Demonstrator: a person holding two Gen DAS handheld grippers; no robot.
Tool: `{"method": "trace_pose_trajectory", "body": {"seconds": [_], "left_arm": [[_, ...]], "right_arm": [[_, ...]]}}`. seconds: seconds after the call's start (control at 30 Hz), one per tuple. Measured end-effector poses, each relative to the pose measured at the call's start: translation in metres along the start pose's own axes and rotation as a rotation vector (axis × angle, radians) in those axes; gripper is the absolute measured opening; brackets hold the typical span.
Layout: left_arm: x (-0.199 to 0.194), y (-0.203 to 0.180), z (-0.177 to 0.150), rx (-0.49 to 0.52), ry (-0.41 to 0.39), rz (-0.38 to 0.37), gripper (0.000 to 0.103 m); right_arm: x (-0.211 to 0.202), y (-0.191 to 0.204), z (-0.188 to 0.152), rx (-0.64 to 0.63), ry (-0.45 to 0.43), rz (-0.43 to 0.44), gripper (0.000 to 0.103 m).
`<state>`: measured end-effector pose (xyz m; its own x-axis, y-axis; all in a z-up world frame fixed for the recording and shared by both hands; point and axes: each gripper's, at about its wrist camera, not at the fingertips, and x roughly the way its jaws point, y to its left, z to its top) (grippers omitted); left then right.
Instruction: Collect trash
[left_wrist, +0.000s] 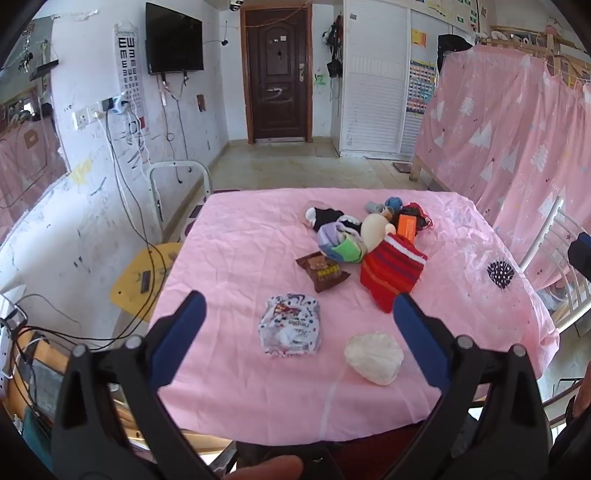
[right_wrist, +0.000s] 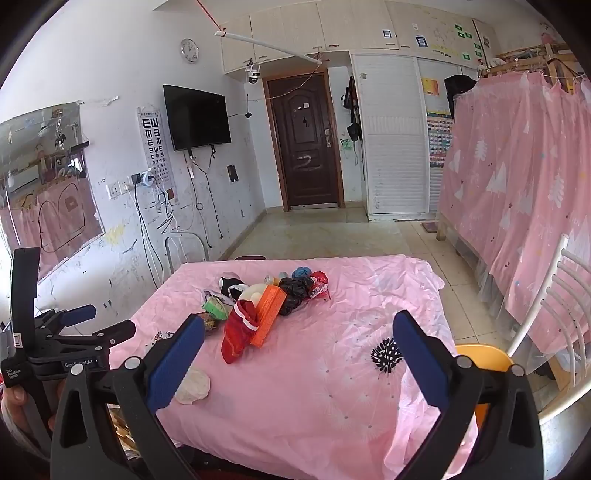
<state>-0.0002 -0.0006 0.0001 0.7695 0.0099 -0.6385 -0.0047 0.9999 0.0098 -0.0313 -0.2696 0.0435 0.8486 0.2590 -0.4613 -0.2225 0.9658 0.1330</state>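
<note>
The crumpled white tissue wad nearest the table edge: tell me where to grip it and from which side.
Grip the white tissue wad across its narrower middle, coming down from above with the open left tool. It lies low and rounded on the pink cloth, apart from the printed wrapper, so both sides look free.

Wrapper (left_wrist: 290, 325) left of tissue wad (left_wrist: 373, 357), probably

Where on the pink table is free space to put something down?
Free: the left half of the pink cloth, left of the brown snack packet; also the right side around the black print. Crowded: the far middle, around the red sock and orange box.
</note>
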Motion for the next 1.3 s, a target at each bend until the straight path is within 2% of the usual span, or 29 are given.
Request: {"method": "trace_pose_trajectory", "body": {"seconds": [1.3], "left_arm": [[-0.0003, 0.0, 0.0, 0.003, -0.004, 0.002, 0.097]], "right_arm": [[-0.005, 0.0027, -0.0061, -0.01, -0.011, 0.0, 0.092]]}}
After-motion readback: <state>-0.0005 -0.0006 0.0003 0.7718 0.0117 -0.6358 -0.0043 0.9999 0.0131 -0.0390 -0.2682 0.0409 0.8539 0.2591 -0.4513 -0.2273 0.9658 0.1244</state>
